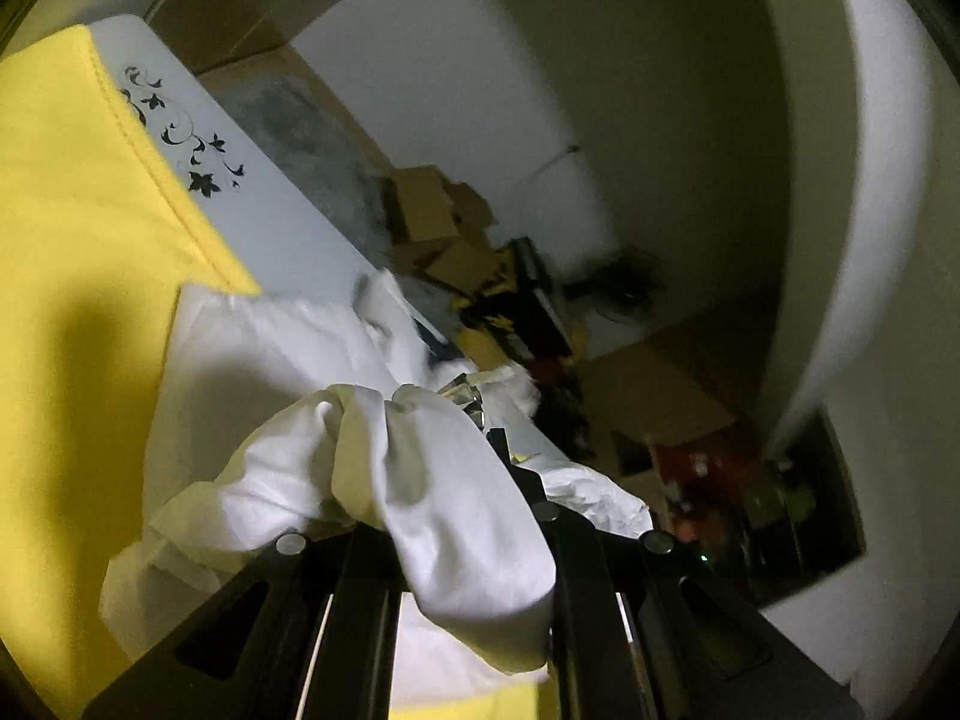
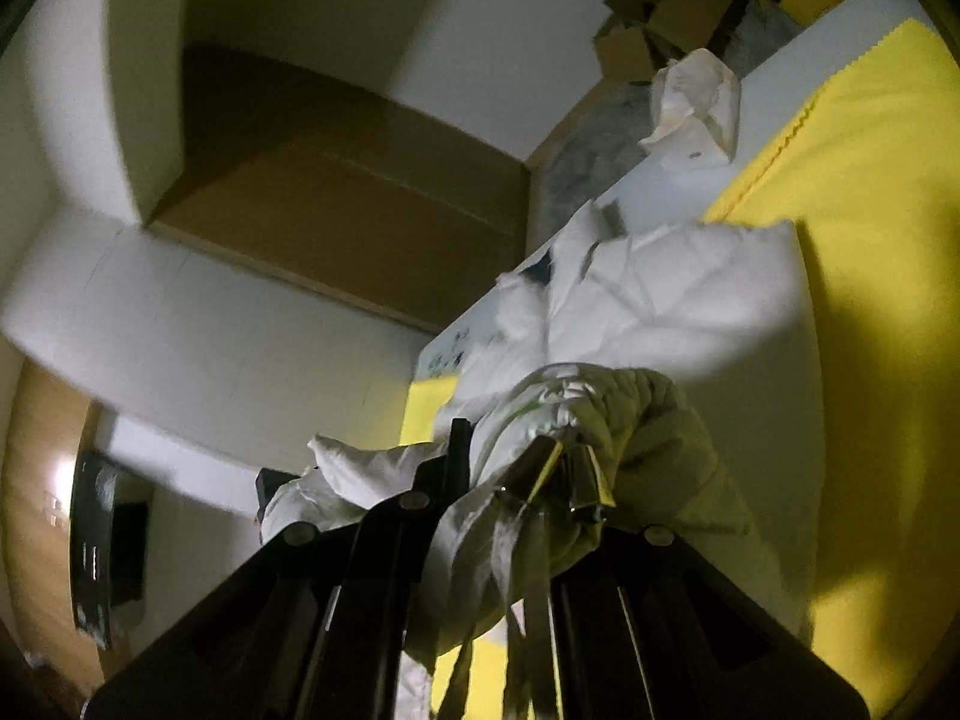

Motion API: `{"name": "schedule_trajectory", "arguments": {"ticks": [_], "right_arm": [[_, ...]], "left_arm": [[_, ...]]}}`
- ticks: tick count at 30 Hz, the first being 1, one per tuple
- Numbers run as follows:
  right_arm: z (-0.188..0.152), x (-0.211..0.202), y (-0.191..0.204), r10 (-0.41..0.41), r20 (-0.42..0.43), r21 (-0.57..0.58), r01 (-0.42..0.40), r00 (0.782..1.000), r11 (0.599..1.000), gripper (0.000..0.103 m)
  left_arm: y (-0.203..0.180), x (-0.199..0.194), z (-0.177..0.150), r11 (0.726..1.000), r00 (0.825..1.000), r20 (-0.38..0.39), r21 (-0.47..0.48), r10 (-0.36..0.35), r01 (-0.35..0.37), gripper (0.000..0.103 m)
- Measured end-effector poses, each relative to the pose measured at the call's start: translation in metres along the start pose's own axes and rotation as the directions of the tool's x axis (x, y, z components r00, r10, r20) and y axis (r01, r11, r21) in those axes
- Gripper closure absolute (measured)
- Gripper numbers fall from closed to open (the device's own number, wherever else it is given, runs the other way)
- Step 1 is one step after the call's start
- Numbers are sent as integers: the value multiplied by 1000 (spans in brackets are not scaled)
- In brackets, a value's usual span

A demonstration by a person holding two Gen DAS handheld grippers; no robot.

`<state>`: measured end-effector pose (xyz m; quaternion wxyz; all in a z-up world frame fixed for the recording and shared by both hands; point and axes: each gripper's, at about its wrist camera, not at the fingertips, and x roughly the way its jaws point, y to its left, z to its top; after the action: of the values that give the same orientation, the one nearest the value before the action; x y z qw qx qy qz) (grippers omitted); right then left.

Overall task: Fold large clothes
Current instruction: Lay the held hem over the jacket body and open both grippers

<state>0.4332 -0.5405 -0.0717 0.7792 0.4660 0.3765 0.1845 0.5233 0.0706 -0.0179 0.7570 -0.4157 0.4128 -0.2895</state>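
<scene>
A white padded garment (image 1: 282, 348) lies on a yellow cloth (image 1: 78, 240) over a white table. My left gripper (image 1: 444, 480) is shut on a bunched fold of the white garment (image 1: 456, 510), lifted off the cloth. In the right wrist view the same white garment (image 2: 666, 300) stretches across the yellow cloth (image 2: 870, 240). My right gripper (image 2: 516, 468) is shut on a gathered, elastic-edged part of it (image 2: 600, 402), with straps and a shiny buckle (image 2: 570, 474) hanging over the fingers.
The white table (image 1: 258, 192) has a black floral print at its edge. Cardboard boxes (image 1: 432, 210) and dark clutter stand behind it. A crumpled white piece (image 2: 696, 102) lies on the table near its far edge. A large brown box (image 2: 336, 198) stands by the wall.
</scene>
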Motion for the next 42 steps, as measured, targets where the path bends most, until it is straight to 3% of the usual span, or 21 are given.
{"name": "schedule_trajectory", "arguments": {"ticks": [5,9,13,18,20,21,22,23,24,25,27,29,30,32,35,36,38,39,40,41,42], "right_arm": [[56,52,-40,-34,-16,90,36,999,995,98],[83,83,-76,-81,-23,166,84,996,983,98],[92,99,-100,-110,-22,205,112,994,972,98],[90,108,-112,-151,-7,226,149,989,963,98],[87,105,-107,-166,18,220,158,986,962,92],[85,102,-102,-175,35,201,165,984,966,88],[82,95,-93,-181,57,173,168,982,970,69],[80,90,-86,-175,78,156,161,982,975,31],[78,81,-78,-157,115,136,141,981,981,10],[75,69,-66,-135,168,116,116,977,986,0],[79,51,-56,-132,226,116,107,965,987,0],[72,31,-42,-149,291,135,114,945,984,0],[66,21,-31,-160,324,123,126,932,984,1],[49,10,1,-161,360,33,160,919,987,1],[6,17,66,-216,400,-154,298,891,942,1],[-6,24,80,-227,404,-199,327,886,924,1],[-34,44,114,-282,437,-277,426,854,861,1],[-53,62,132,-331,473,-318,508,817,800,4],[-62,77,142,-370,495,-352,571,786,742,18],[-78,101,156,-436,546,-382,676,715,630,36],[-88,121,162,-462,584,-398,731,667,554,47]], "left_arm": [[41,77,39,990,992,-20,-74,122,-123,97],[62,109,51,980,983,-20,-78,184,-185,97],[68,121,54,976,977,-6,-43,212,-212,97],[94,135,54,970,976,-40,-108,216,-219,96],[91,135,57,970,974,-40,-97,221,-224,95],[82,129,56,971,973,-24,-60,229,-230,87],[72,124,57,975,975,-1,-21,221,-221,63],[64,119,58,977,977,21,10,214,-214,44],[48,107,57,973,973,78,62,219,-224,1],[34,95,55,963,961,152,101,233,-250,0],[5,69,51,930,925,291,198,246,-309,0],[-28,45,38,857,854,418,267,309,-440,0],[-37,37,31,831,830,448,279,332,-482,0],[-63,24,1,758,760,514,283,398,-588,0],[-85,26,-47,716,734,547,312,402,-624,0],[-89,31,-65,682,705,567,312,425,-662,0],[-92,50,-99,607,648,589,308,483,-733,0],[-92,57,-107,589,635,591,308,497,-747,0],[-88,69,-117,565,616,584,300,528,-769,0],[-84,75,-121,559,606,573,284,552,-779,0],[-80,81,-124,562,603,559,269,570,-782,0]]}}
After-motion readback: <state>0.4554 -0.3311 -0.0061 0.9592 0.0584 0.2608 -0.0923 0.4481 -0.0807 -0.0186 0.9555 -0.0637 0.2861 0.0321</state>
